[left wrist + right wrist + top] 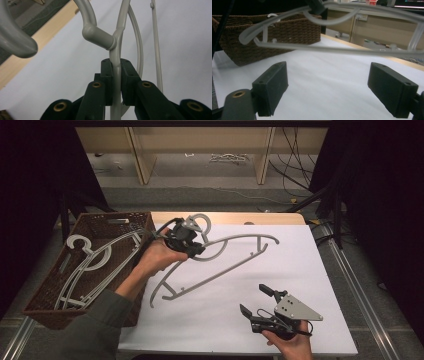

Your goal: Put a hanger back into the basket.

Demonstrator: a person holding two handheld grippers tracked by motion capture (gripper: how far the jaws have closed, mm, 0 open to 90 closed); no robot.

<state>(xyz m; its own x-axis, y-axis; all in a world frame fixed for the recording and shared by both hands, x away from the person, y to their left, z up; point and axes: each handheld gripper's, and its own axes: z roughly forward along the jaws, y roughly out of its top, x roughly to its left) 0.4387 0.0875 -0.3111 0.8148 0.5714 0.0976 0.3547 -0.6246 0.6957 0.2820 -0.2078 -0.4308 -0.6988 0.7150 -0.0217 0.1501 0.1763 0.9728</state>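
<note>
Hanger: grey hanger (220,262) above the white table sheet (300,270), just right of the basket (45,292).
Left gripper (192,247): pads clamped on the hanger's neck below the hook.
Right gripper (257,300): jaws wide, nothing between; hanger well apart, beyond it.

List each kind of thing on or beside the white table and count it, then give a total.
Grey hangers: 3, one clamped in the left claw and two lying in the basket
Brown wicker basket: 1
Hand-held claws: 2, the left one and the open right claw
Total: 6
</note>
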